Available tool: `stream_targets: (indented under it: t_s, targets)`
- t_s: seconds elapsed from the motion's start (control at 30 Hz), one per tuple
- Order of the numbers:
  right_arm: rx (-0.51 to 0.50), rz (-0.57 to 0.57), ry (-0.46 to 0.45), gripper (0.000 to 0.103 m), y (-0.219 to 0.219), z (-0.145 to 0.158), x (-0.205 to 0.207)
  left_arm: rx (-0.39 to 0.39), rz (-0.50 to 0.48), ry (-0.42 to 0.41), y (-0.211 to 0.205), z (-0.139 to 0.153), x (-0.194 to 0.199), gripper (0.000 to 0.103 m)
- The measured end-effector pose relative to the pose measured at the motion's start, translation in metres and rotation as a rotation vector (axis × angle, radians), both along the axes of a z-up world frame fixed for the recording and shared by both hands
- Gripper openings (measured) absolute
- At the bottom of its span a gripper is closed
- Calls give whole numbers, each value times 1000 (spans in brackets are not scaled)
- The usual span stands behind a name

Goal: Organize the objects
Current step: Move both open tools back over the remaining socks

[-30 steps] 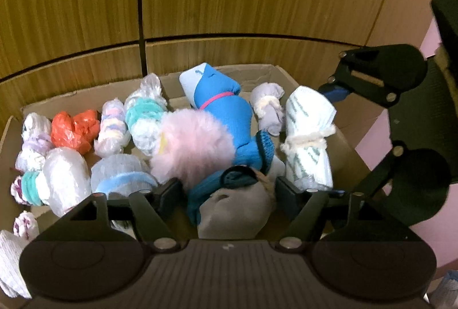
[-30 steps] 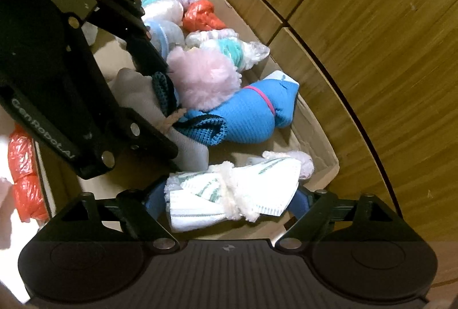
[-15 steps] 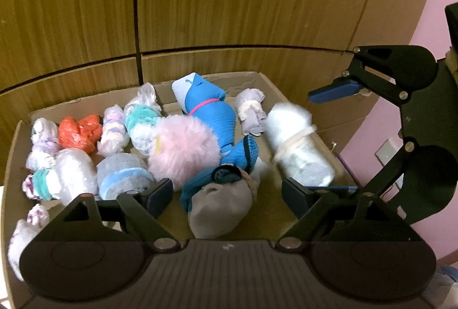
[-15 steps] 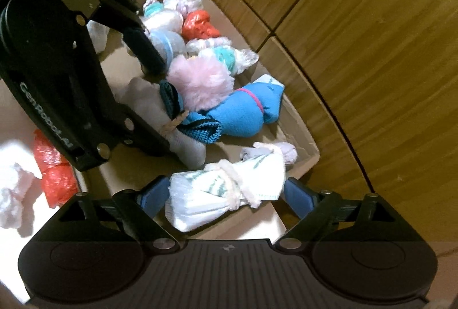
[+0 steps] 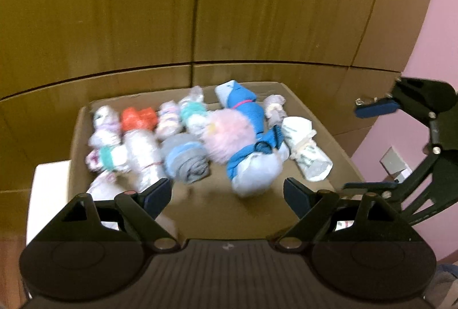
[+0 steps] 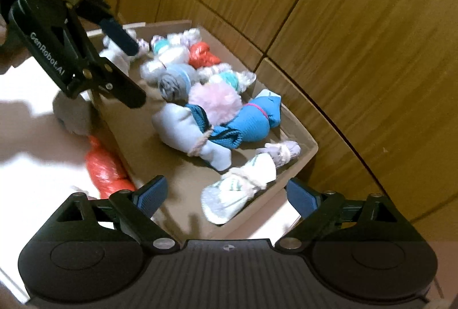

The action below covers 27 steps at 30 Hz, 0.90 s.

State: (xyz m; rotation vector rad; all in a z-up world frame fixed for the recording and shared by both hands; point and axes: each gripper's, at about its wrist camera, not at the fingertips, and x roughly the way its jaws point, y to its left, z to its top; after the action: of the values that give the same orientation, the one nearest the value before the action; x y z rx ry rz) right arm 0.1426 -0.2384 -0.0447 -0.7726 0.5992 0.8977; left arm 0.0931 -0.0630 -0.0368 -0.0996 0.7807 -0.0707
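Observation:
A shallow cardboard box (image 5: 337, 143) (image 6: 303, 166) holds several tied sock bundles. Among them are a white bundle with green stripes (image 5: 306, 148) (image 6: 240, 188), a grey and blue bundle (image 5: 254, 168) (image 6: 194, 131), a pink pompom (image 5: 229, 131) (image 6: 217, 100) and a blue bundle (image 5: 243, 106) (image 6: 252, 120). My left gripper (image 5: 227, 193) is open and empty above the box's near edge. My right gripper (image 6: 226, 194) is open and empty, raised above the white striped bundle lying in the box.
A wooden panel wall (image 5: 229, 8) stands behind the box. A red bundle (image 6: 106, 168) and a grey bundle (image 6: 71, 114) lie on the white surface (image 6: 34, 143) outside the box. A pink wall (image 5: 429, 80) is at the right.
My right gripper opened and let go of the white striped bundle, which now lies in the box. Both grippers have pulled back and up from the box.

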Motion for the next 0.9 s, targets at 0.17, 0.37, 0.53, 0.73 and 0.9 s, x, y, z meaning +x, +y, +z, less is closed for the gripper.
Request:
stream_targets:
  t_s: [0.17, 0.37, 0.53, 0.73, 0.9]
  targets:
    - [128, -87, 17, 94, -19, 3, -30, 28, 33, -45, 16, 2, -40, 85]
    - [298, -288, 51, 96, -32, -12, -80, 66, 119, -95, 21, -18, -85, 93]
    - [438, -429, 138, 96, -26, -42, -123, 40, 158, -92, 21, -35, -100, 94]
    - [453, -513, 140, 94, -5, -69, -138, 52, 151, -85, 16, -43, -92, 94]
    - [440, -557, 122, 90, 8, -73, -136, 76, 179, -68, 11, -50, -78, 94]
